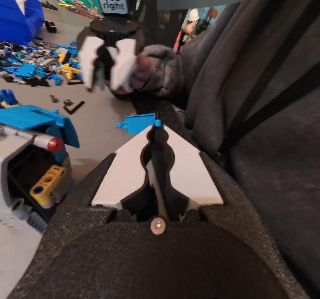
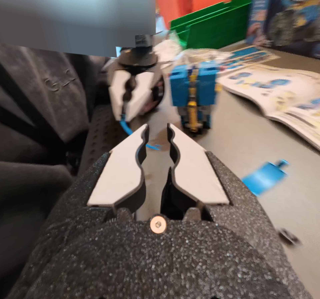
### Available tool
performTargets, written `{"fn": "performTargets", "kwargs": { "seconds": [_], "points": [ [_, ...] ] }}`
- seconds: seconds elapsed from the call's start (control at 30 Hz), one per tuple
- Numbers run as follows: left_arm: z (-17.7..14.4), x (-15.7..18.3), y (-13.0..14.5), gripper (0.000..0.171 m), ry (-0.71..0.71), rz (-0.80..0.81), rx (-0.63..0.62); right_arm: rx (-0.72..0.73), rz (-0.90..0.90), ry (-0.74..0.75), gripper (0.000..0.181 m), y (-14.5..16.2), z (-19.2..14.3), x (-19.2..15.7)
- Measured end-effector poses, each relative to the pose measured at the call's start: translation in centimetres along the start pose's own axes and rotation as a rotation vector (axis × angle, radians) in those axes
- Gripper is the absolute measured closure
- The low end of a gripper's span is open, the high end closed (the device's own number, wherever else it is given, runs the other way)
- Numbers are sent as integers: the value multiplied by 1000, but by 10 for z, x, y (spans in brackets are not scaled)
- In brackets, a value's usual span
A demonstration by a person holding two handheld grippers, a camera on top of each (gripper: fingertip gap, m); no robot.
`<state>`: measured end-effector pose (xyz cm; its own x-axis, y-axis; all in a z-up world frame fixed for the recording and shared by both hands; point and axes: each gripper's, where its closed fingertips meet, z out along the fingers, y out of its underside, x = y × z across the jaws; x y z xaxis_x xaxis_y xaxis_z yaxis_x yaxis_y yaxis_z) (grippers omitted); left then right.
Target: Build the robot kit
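Left gripper (image 1: 158,126): tips pinched on a blue panel (image 1: 140,122), held above the table (image 1: 97,131).
Right gripper (image 2: 157,126): fingers spread, nothing between them, over bare table (image 2: 242,152).
Ahead of right: blue model (image 2: 192,89) standing upright, the left gripper (image 2: 123,115) just beside it.
Right side: loose blue piece (image 2: 265,178), open booklet (image 2: 277,96).
Left side: parts pile (image 1: 38,61), blue bin (image 1: 17,13), built model (image 1: 38,152).

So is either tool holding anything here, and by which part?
Left tool grips a flat blue plastic panel piece by its right-hand edge clip. Right tool is open, empty.
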<state>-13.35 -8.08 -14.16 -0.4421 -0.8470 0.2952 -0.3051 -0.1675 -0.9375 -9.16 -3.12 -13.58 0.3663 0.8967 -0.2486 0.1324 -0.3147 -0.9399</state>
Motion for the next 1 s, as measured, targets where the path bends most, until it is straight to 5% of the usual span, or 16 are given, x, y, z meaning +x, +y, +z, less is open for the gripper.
{"fn": "performTargets", "kwargs": {
  "seconds": [0.23,0.5,0.73,0.87,1.0],
  "points": [
    [-12,3,-15,166,145,-245,146,70,177,451,149,4,-57,106],
    [-14,-1,-20,166,178,-300,191,72,129,372,154,0,-49,91],
    [-13,2,0,166,38,-76,48,-122,108,570,154,31,-65,117],
    [-17,-9,21,165,-129,155,-113,-304,107,428,153,63,-70,96],
    [-14,-20,46,165,-240,348,-288,-434,-27,450,159,80,-71,88]
  ]
}}
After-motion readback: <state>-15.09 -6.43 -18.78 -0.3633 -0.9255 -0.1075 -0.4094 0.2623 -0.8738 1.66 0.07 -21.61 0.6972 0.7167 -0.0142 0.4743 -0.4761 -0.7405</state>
